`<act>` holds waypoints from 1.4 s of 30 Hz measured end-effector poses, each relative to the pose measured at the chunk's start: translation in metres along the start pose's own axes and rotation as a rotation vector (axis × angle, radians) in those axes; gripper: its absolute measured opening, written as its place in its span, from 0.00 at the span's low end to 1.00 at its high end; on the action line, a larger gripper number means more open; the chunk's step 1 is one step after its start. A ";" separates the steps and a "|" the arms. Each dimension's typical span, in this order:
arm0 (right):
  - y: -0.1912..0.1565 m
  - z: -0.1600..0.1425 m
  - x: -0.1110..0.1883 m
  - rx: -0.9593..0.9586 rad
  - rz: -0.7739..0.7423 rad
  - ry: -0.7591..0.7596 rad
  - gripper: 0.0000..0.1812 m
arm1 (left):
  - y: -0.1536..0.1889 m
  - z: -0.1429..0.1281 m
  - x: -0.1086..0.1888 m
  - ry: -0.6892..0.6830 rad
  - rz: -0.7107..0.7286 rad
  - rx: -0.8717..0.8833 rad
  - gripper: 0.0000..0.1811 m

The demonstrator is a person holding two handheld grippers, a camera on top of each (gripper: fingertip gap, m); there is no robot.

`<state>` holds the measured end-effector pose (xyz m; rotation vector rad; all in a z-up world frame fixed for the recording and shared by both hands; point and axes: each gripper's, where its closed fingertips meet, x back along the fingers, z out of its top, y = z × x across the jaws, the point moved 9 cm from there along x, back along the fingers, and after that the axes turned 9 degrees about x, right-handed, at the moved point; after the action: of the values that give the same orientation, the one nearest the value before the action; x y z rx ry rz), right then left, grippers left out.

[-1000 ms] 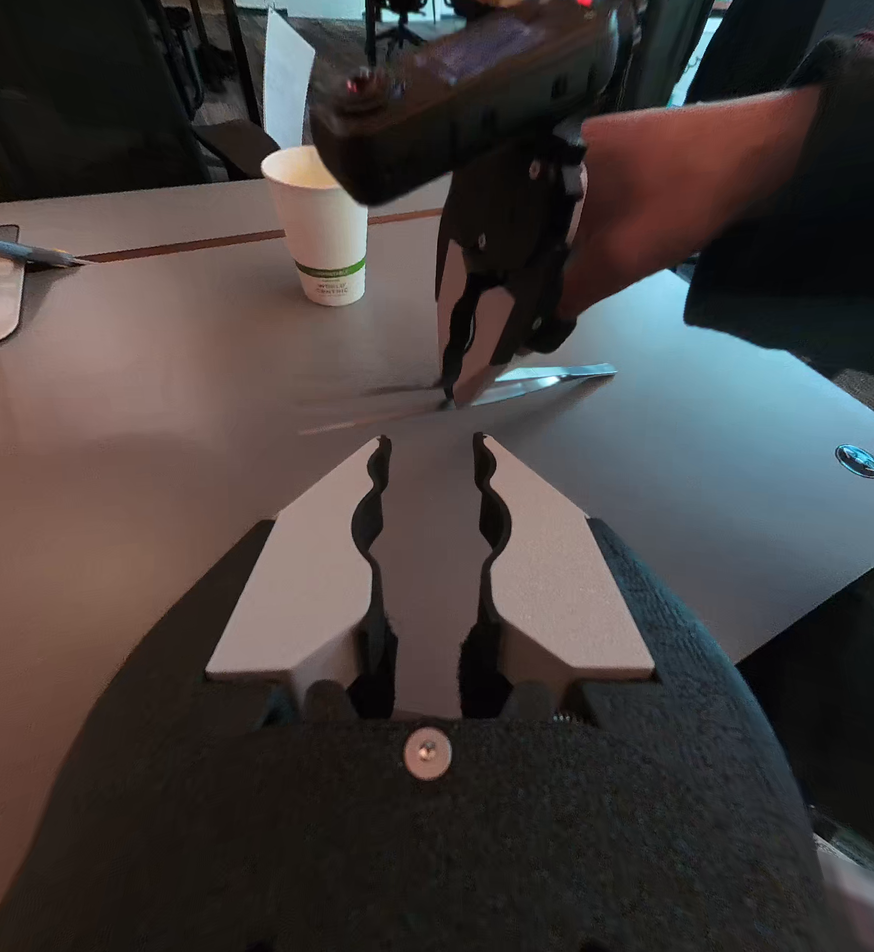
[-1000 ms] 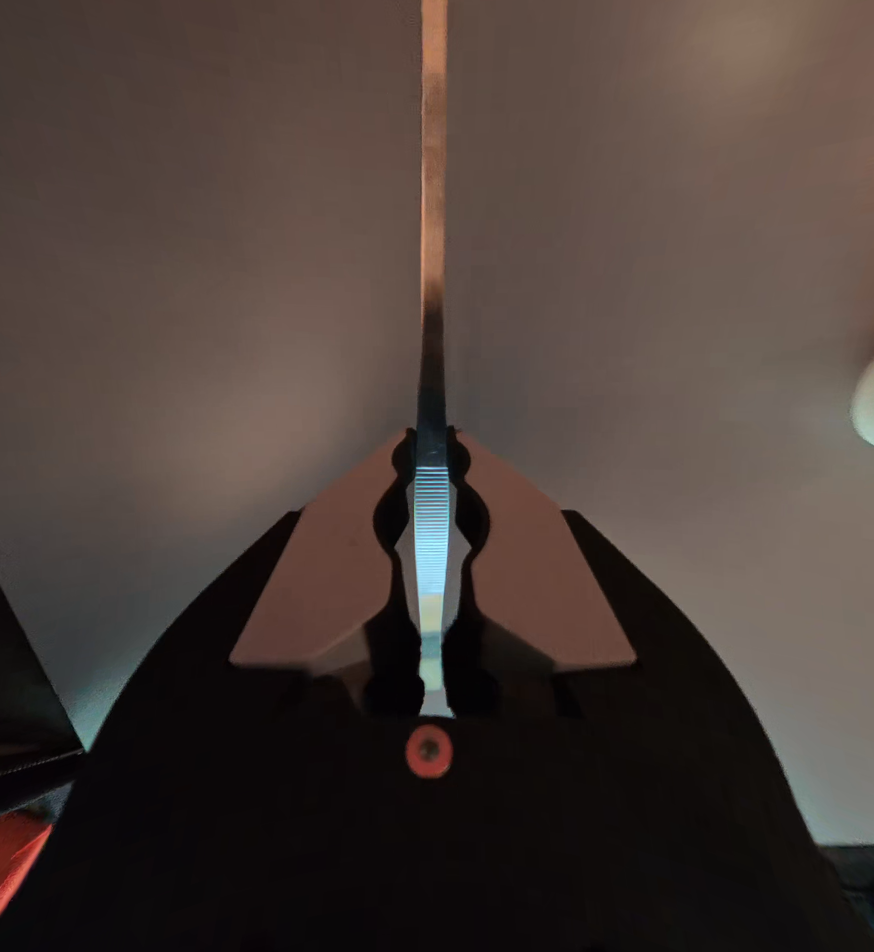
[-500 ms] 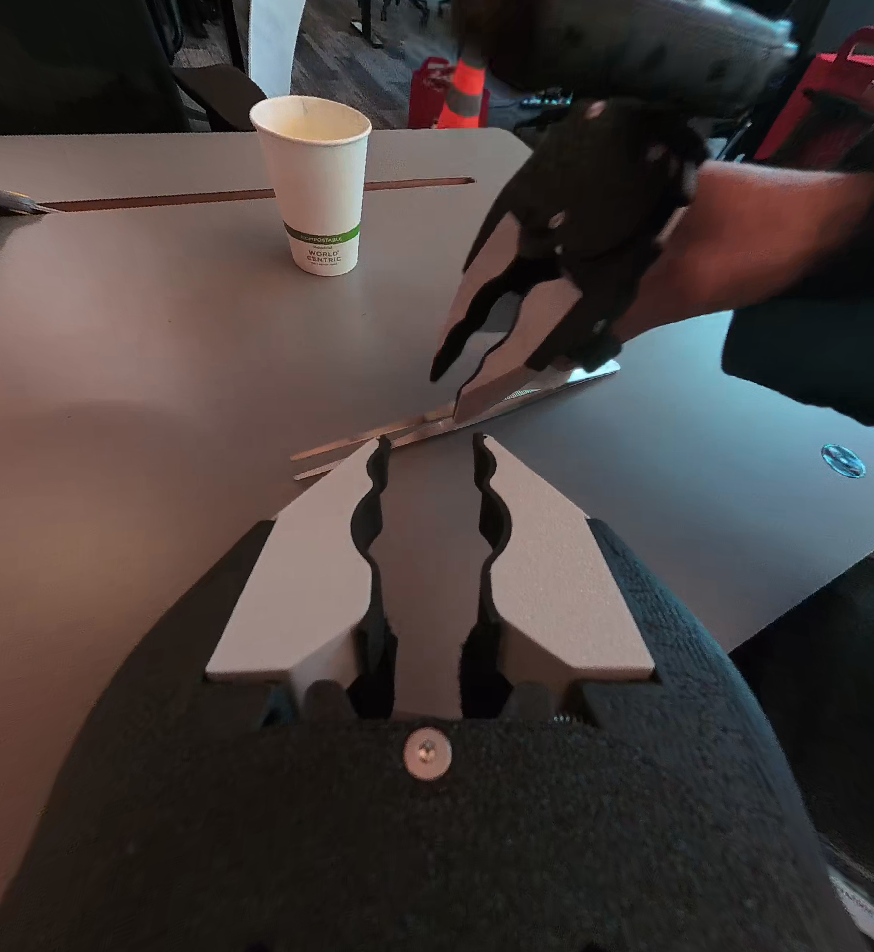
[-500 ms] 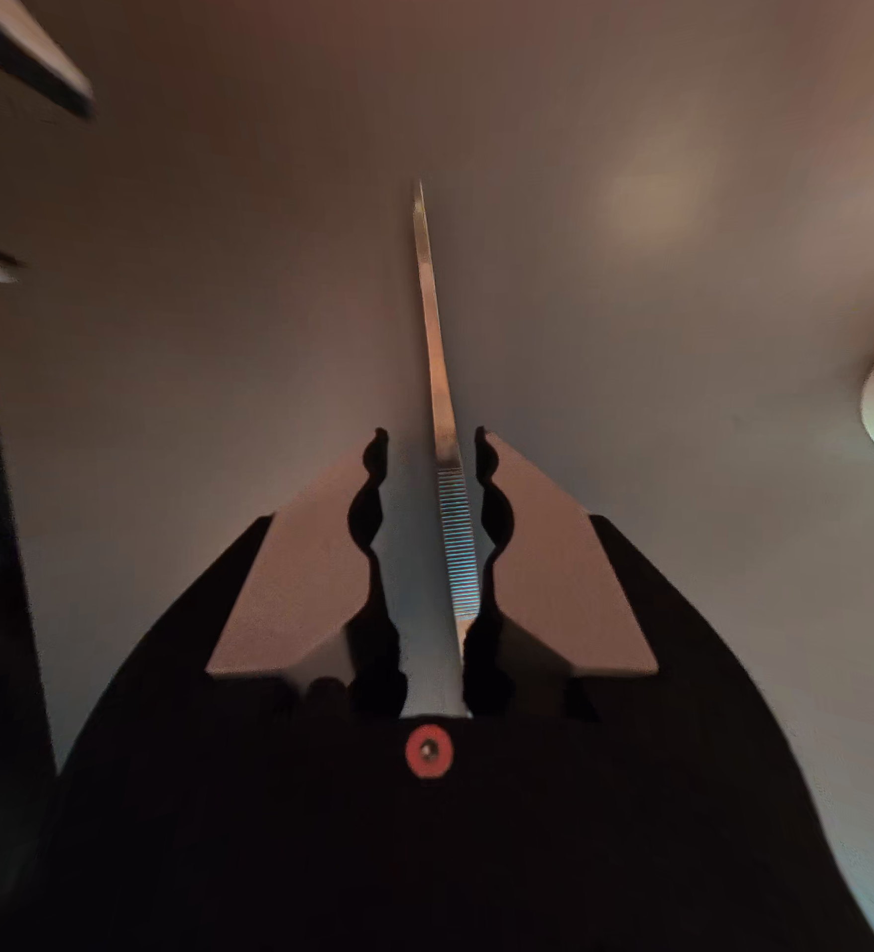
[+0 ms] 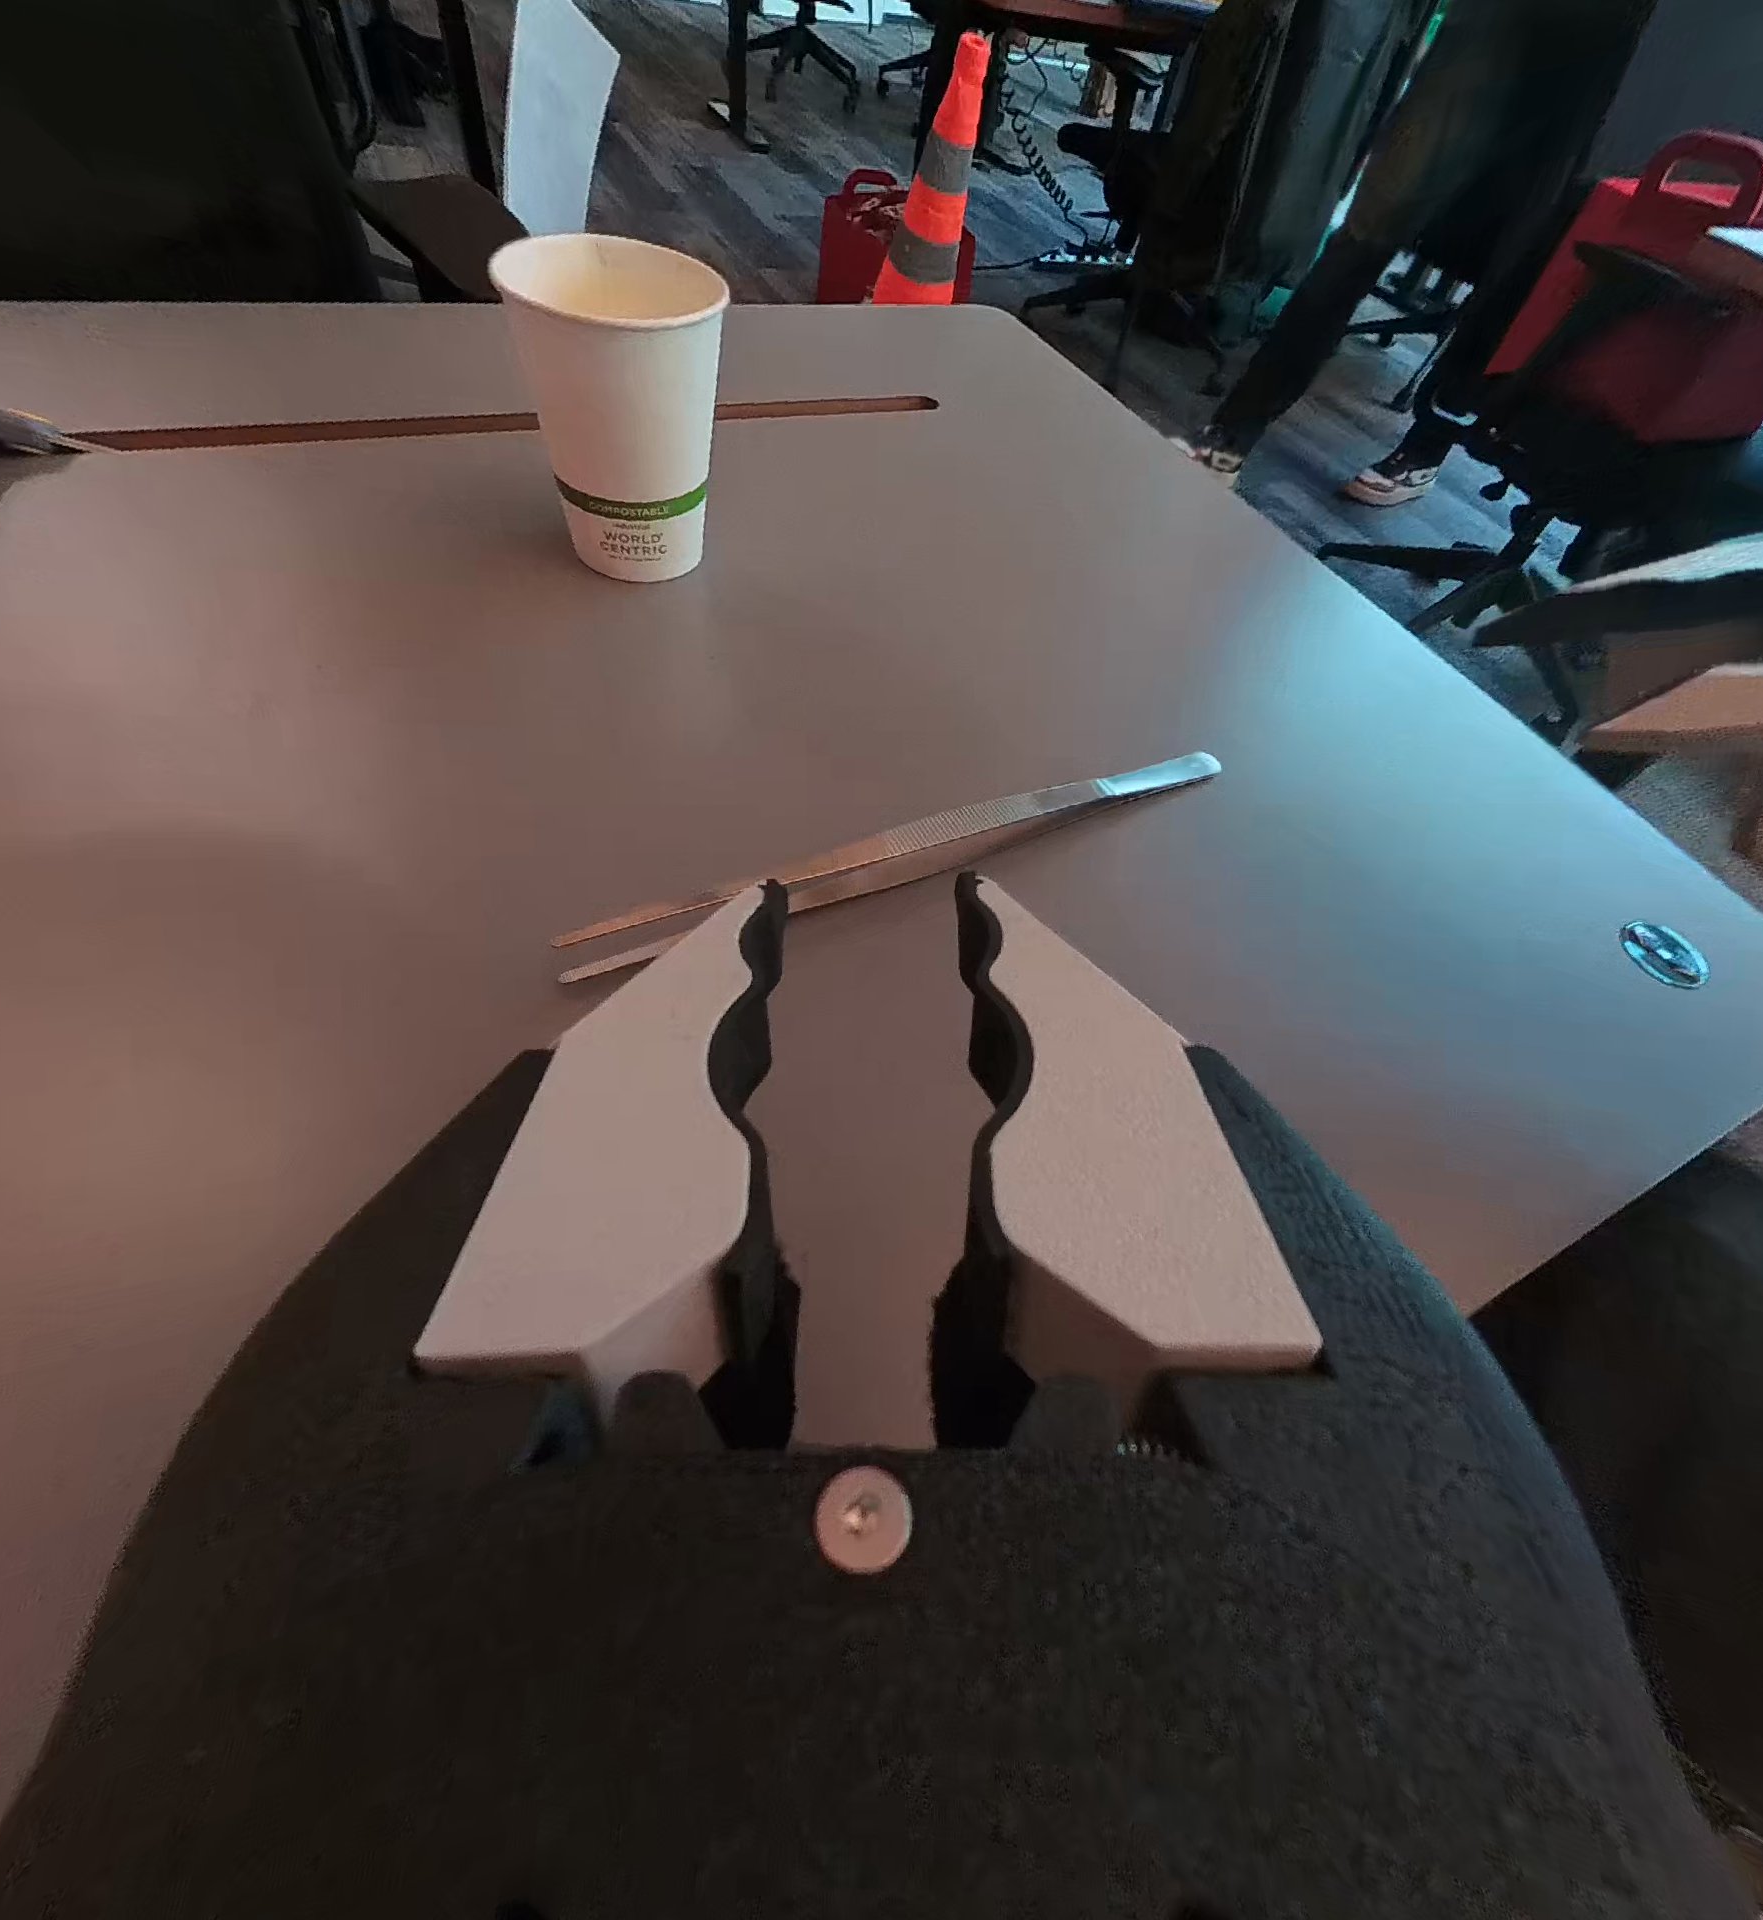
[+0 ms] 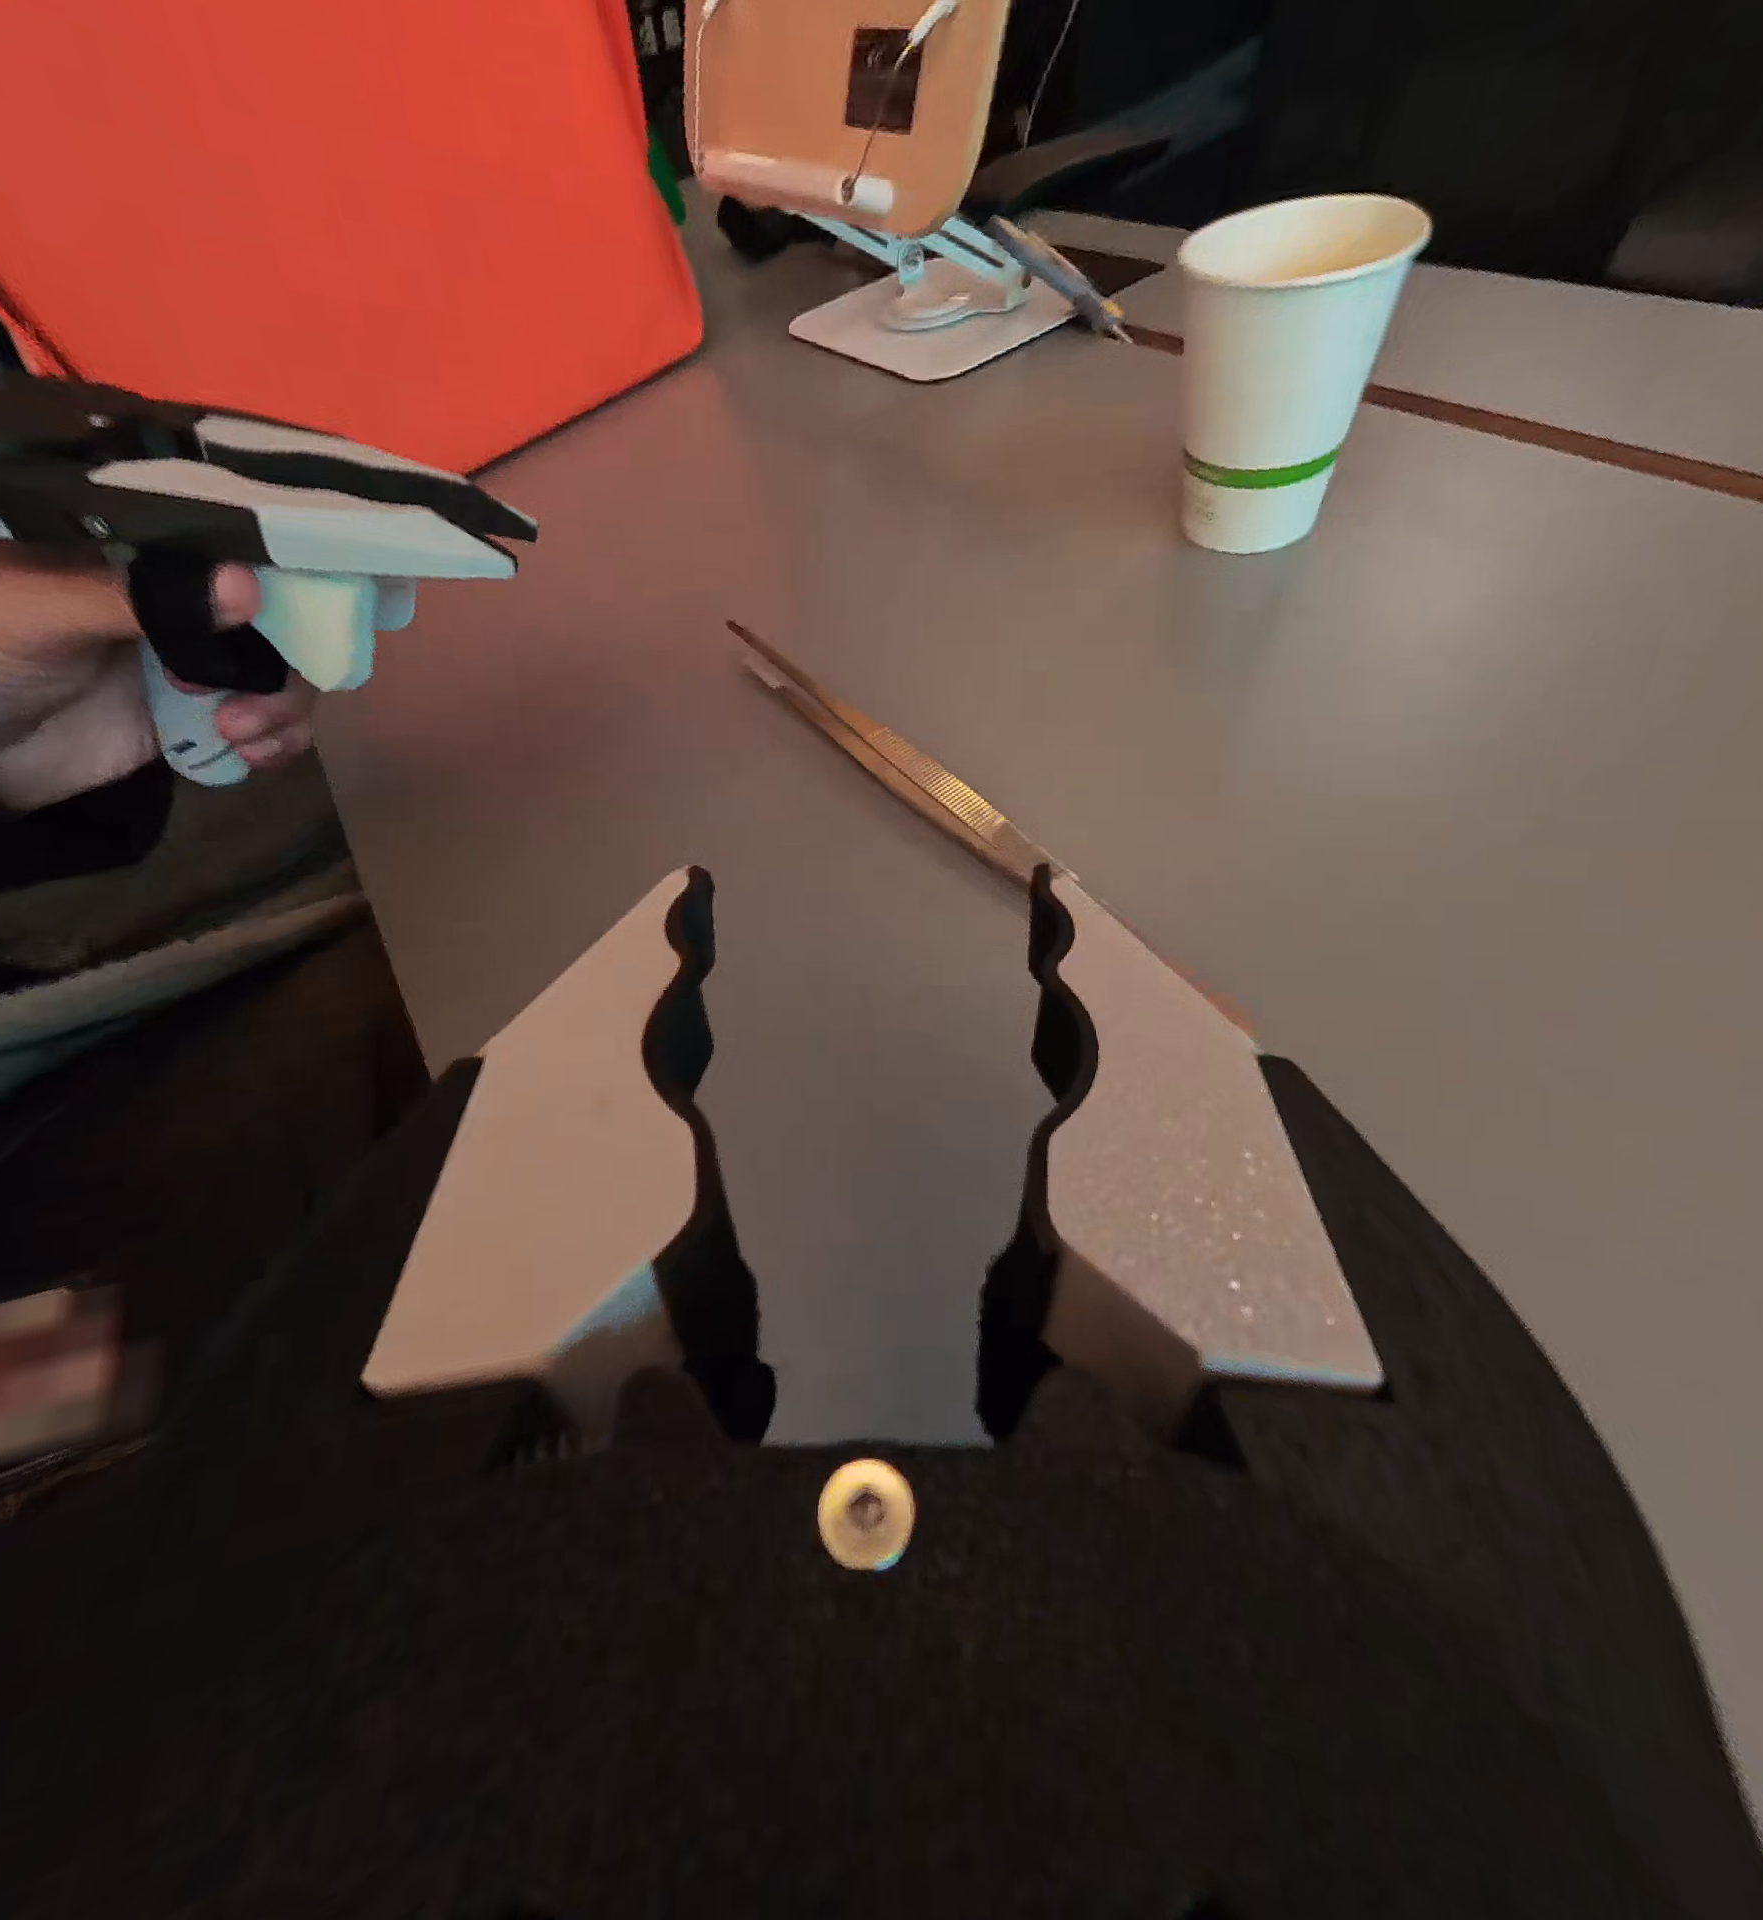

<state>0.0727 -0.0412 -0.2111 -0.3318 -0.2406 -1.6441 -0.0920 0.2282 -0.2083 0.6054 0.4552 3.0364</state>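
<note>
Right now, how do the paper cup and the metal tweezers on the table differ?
The paper cup stands upright; the tweezers lie flat. The cup is white paper with a green band; the tweezers are thin bare metal. The tweezers lie nearer both open tongs. Both rest on the grey table, untouched.

tweezers – shiny ribbed metal | cup – matt paper | table – smooth, matt
</note>
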 end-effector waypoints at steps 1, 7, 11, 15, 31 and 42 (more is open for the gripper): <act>0.002 -0.001 0.005 -0.028 0.001 0.007 0.34 | 0.001 0.000 -0.001 0.002 0.004 -0.011 0.18; 0.012 -0.001 0.012 -0.081 -0.020 0.063 0.35 | 0.005 -0.001 -0.003 0.021 -0.032 0.027 0.21; 0.011 0.017 0.032 -0.369 0.204 0.424 0.39 | 0.002 0.016 0.013 0.198 -0.146 0.146 0.24; 0.024 0.033 0.068 -0.696 0.425 0.788 0.48 | -0.016 0.025 0.038 0.265 -0.156 0.265 0.33; 0.011 0.025 0.061 -0.371 0.137 0.435 0.51 | -0.019 0.023 0.033 0.222 -0.168 0.195 0.36; 0.017 0.006 0.009 -0.270 0.053 0.236 0.49 | -0.006 0.018 0.020 0.150 -0.113 0.076 0.36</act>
<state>0.0892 -0.0487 -0.2030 -0.3403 0.1687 -1.6481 -0.1038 0.2403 -0.1865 0.3430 0.5895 2.9798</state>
